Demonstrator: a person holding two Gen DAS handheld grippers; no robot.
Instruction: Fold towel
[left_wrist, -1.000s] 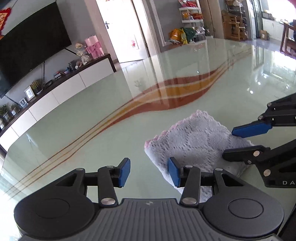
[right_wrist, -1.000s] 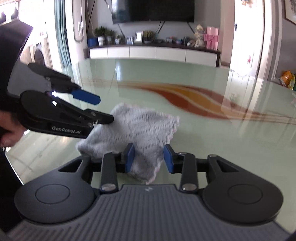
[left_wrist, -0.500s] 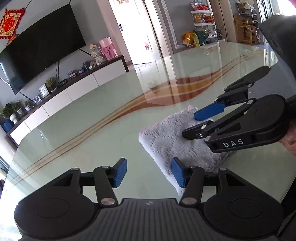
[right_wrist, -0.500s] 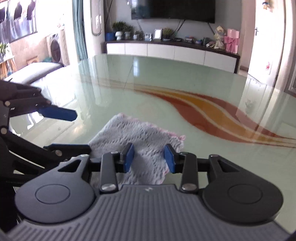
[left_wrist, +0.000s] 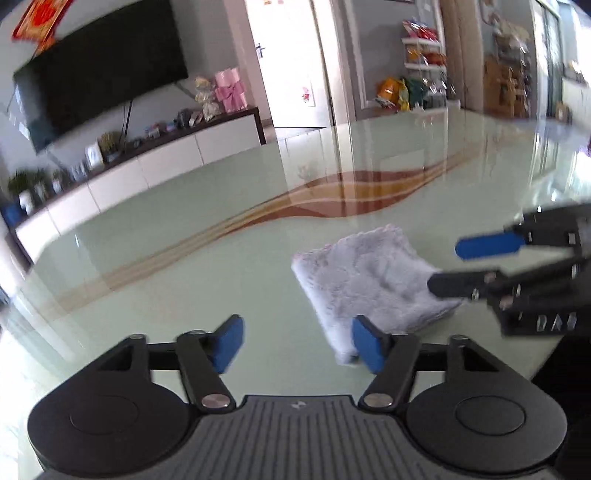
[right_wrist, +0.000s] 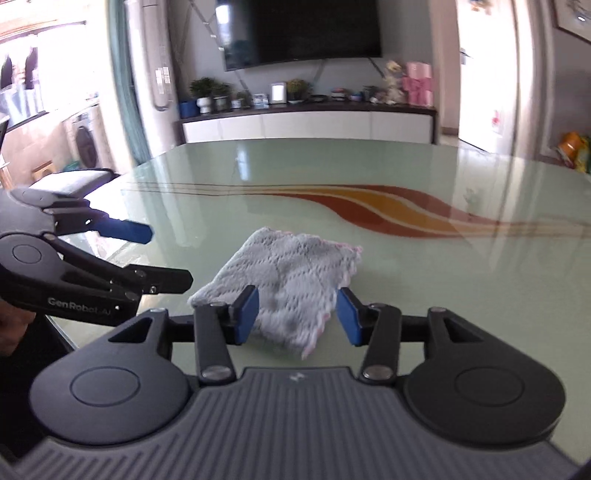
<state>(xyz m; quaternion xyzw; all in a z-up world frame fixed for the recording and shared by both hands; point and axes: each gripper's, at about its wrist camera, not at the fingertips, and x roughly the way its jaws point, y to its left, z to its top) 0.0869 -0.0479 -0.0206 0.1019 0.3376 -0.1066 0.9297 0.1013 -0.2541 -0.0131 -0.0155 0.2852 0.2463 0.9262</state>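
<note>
towel (right_wrist: 291, 280) lies beneath open tools (right_wrist: 295, 314)

1. One folded grey towel (right_wrist: 291, 280) on the tabletop (right_wrist: 424, 280).
2. One glossy tabletop.
3. Two claws: the left claw (left_wrist: 297, 341) and the right claw (right_wrist: 298, 314), each with two blue pads.
4. One wall television (right_wrist: 301, 31).

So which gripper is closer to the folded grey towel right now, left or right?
Right, by a little. The right gripper hovers over the towel with its near edge between opening jaws, not pinched. The left gripper sits off its corner, jaws opening over bare table.
</note>
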